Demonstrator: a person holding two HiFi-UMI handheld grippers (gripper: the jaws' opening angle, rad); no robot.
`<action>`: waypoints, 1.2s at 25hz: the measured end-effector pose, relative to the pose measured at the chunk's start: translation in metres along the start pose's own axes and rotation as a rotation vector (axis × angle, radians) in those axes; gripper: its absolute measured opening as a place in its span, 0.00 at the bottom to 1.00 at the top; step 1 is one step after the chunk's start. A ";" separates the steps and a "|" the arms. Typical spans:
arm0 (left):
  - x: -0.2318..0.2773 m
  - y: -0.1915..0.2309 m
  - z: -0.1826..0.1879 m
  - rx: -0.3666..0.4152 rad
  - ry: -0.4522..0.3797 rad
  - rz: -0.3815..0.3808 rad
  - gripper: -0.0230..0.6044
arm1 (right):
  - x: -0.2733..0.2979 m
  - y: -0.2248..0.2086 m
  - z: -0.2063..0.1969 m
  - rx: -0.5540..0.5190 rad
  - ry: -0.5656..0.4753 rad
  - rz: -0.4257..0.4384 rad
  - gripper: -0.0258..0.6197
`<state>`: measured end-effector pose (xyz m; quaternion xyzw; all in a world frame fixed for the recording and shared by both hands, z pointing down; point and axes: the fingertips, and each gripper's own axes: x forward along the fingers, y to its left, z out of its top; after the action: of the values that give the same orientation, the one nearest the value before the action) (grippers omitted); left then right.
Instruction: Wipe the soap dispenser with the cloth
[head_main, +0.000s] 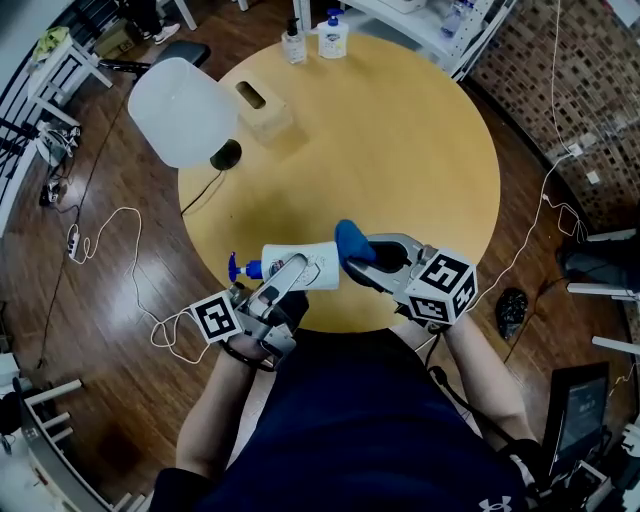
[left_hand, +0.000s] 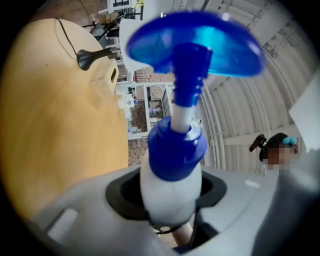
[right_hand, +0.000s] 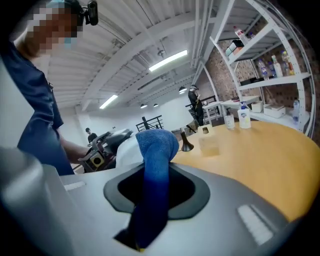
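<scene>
Lying sideways above the round table's (head_main: 400, 150) near edge, the white soap dispenser (head_main: 300, 265) with its blue pump is clamped at the neck by the left gripper (head_main: 288, 278). Both hands are held close together. A blue cloth (head_main: 352, 241), pinched in the right gripper (head_main: 372, 262), is set against the bottle's base.

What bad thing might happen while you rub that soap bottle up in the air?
1. The left gripper holds the soap dispenser sideways in the air; a hard push from the cloth might make it slip and fall.
2. Its blue pump head sticks out bare; a bump might squirt soap.
3. The right gripper pinches only a fold of the cloth, which might pull free.
</scene>
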<state>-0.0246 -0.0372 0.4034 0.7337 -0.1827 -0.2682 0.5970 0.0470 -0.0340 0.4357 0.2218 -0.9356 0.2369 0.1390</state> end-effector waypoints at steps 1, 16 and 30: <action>0.001 0.000 0.000 0.003 -0.001 -0.002 0.36 | 0.001 0.002 -0.008 0.007 0.020 0.012 0.20; -0.004 0.020 -0.012 -0.025 0.011 0.046 0.36 | -0.007 0.013 -0.002 0.012 -0.022 0.048 0.20; 0.006 0.059 -0.007 0.077 -0.098 0.269 0.36 | -0.004 0.024 -0.085 0.242 0.071 0.066 0.20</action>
<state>-0.0131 -0.0484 0.4608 0.7110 -0.3186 -0.2141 0.5892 0.0519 0.0295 0.4972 0.1978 -0.9014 0.3603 0.1363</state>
